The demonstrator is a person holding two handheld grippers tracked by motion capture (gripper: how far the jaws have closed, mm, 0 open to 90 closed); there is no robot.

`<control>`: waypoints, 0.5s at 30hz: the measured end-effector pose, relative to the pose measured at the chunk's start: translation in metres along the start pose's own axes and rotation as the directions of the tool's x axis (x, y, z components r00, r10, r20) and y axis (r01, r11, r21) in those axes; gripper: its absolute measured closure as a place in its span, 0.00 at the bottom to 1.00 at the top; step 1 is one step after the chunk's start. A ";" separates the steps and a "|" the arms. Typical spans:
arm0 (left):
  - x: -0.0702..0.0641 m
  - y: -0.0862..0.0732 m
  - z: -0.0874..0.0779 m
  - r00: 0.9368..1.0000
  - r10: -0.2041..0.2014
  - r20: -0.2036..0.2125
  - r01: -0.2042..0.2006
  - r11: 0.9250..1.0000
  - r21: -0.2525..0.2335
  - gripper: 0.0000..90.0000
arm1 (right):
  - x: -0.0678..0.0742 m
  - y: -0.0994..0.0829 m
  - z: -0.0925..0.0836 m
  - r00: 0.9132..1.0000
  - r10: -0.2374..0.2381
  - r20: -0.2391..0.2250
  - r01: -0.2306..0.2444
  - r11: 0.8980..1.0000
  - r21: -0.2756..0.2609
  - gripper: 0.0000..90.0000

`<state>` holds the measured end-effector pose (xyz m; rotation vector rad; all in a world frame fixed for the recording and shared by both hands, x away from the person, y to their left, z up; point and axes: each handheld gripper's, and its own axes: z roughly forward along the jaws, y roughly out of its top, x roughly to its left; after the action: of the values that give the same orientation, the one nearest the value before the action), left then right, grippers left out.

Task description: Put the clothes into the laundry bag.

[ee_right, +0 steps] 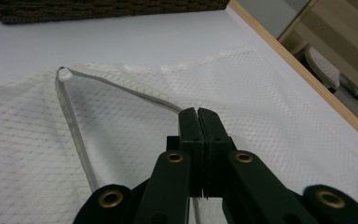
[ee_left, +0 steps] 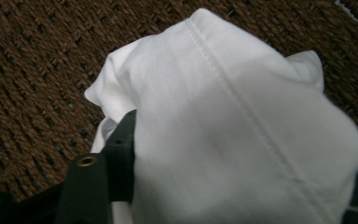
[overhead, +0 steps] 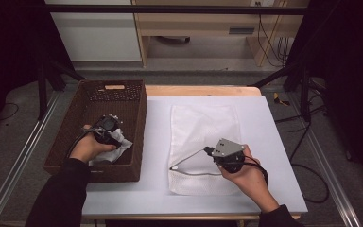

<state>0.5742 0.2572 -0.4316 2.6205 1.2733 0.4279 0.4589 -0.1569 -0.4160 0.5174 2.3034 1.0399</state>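
Observation:
A white cloth (overhead: pixel 121 144) lies bunched in the brown woven basket (overhead: pixel 141 124) at the table's left. My left gripper (overhead: pixel 113 134) reaches down into the basket. In the left gripper view the cloth (ee_left: pixel 223 116) bulges up between the two jaws and covers their tips, so my left gripper (ee_left: pixel 242 154) is shut on it. A white mesh bag (overhead: pixel 203 120) lies flat on the table's middle. My right gripper (overhead: pixel 208 151) is shut on the bag's zipper edge. In the right gripper view its jaws (ee_right: pixel 198 113) meet on the zipper band (ee_right: pixel 70 116), lifting the bag's mouth open.
The basket's woven floor (ee_left: pixel 37 70) surrounds the cloth, and its wall (ee_right: pixel 98 9) rises beyond the bag. The white tabletop (overhead: pixel 274 156) ends in a wooden strip (overhead: pixel 203 90) at the far side. Metal rails run along both sides of the table.

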 end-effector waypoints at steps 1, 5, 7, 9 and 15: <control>0.000 0.000 0.000 1.000 0.000 0.000 0.000 1.000 0.000 0.46 | 0.000 0.000 0.000 1.000 0.000 0.000 0.000 1.000 0.000 1.00; 0.000 0.002 -0.004 1.000 -0.001 -0.025 0.001 1.000 0.022 0.57 | -0.001 0.000 0.000 1.000 0.000 0.001 0.000 1.000 -0.001 1.00; 0.000 0.003 -0.006 0.999 0.003 -0.037 -0.003 1.000 0.020 0.61 | -0.002 -0.001 -0.001 1.000 0.001 0.003 -0.001 1.000 -0.002 1.00; 0.001 0.002 -0.009 0.999 0.001 -0.045 0.000 1.000 0.010 0.62 | -0.003 -0.001 -0.001 1.000 0.005 0.002 -0.005 1.000 -0.003 1.00; 0.008 -0.001 -0.030 0.998 -0.050 -0.040 0.046 0.995 -0.092 0.63 | -0.003 -0.001 -0.002 1.000 0.009 0.004 -0.009 1.000 -0.006 1.00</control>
<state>0.5682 0.2660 -0.4024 2.5132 1.2952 0.5236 0.4599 -0.1607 -0.4147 0.5276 2.2954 1.0492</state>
